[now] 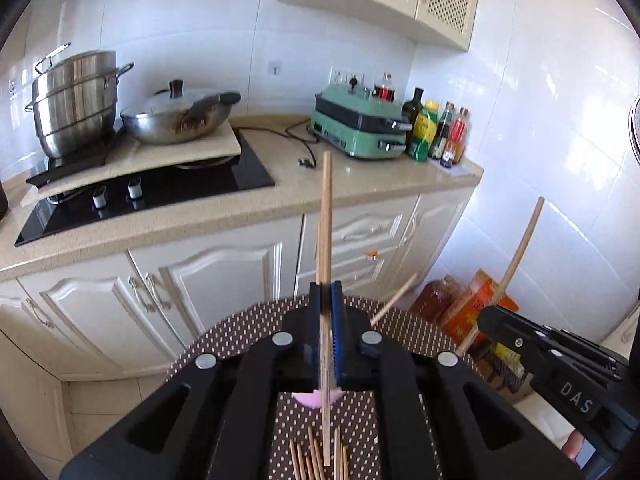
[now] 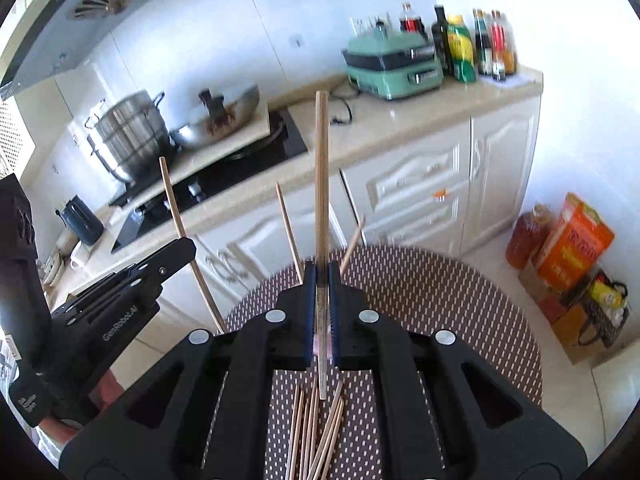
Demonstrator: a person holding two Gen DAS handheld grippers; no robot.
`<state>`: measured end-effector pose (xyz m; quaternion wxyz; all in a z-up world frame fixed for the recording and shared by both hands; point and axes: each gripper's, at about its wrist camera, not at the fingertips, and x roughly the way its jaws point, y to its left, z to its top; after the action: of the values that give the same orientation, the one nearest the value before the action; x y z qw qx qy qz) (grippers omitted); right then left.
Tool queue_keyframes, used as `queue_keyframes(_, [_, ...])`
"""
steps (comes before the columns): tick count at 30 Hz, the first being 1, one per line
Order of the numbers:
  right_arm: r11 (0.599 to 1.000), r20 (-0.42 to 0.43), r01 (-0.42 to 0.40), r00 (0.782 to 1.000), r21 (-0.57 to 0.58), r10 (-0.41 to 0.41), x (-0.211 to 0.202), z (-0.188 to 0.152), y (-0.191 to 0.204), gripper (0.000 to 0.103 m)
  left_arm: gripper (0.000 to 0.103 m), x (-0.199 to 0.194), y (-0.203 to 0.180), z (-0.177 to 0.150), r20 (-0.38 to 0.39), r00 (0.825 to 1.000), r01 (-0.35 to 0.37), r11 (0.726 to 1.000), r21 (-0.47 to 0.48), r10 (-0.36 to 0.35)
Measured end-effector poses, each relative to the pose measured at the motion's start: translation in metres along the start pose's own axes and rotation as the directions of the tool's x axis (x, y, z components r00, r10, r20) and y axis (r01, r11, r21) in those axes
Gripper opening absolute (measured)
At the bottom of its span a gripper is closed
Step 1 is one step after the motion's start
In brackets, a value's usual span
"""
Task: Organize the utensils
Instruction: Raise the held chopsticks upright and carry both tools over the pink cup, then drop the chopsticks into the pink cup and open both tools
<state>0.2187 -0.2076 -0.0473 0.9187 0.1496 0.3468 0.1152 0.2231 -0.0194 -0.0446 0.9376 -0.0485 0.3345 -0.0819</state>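
Chopsticks of pale wood are the work items: one wooden chopstick stands pinched between the pressed-together jaws of the left gripper, its long end rising above the fingertips and its short end hanging below them. The right gripper is likewise clamped on a second wooden chopstick, held nearly upright along the fingers. Both claws sit above the round brown table with white polka dots. Below the jaws lies a loose pile of chopsticks on the cloth — fanned, some overlapping. A pink object shows just behind the left fingers; its form cannot be determined.
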Motion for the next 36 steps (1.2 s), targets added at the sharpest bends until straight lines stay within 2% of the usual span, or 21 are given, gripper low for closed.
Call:
queue_keyframes(9, [1.0,0.07,0.008,0.997,0.006,-0.008,0.009,0.036,0.004,0.006,0.006,0.013,-0.007,0.034,0.074,0.996,-0.037,0.999,-0.026,0.039])
queue_keyframes(14, [1.0,0.059,0.009,0.998,0.016,-0.01,0.029,0.044,0.005,0.006,0.006,0.031,-0.007,0.036,0.085,0.993,-0.077,0.997,-0.017,0.078])
queue_keyframes(25, [0.999,-0.007,0.036,0.999,-0.021,-0.036,0.073,0.036,0.007,0.006,0.006,0.071,0.004,0.022,0.088,0.993,-0.072,0.997,-0.034,0.074])
queue_keyframes(36, [0.997,-0.113,0.024,0.993,-0.067,-0.032,0.106,0.007,0.013,0.006,0.006,0.102,0.023,-0.008,-0.049,0.994,-0.1,0.994,-0.038,0.098])
